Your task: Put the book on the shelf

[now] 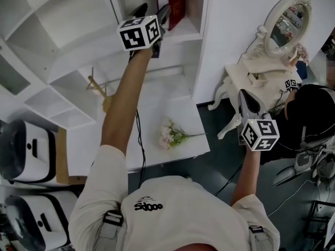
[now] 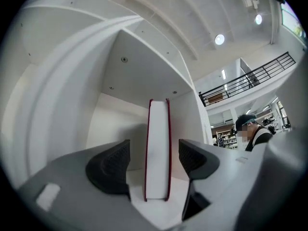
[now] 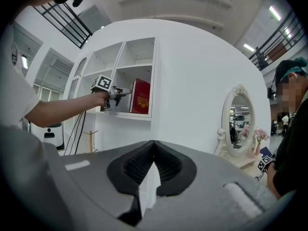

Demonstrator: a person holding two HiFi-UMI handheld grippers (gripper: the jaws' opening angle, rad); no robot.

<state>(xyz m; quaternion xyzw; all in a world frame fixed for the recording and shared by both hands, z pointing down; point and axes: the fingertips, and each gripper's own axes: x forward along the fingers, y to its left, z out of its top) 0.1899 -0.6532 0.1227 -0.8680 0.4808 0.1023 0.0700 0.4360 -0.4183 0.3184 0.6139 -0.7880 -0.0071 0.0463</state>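
A red-covered book stands upright on the white shelf, page edge toward me. My left gripper is open around it, a gap showing between each pad and the cover. From the head view the left gripper reaches into the shelf compartment where the book stands. The right gripper view shows the book upright in that compartment with the left gripper in front of it. My right gripper is shut on nothing, held low and away from the shelf.
A white desk below the shelf carries a bunch of flowers and a wooden stand. A white vanity with an oval mirror stands at right, a person beside it. White machines sit at left.
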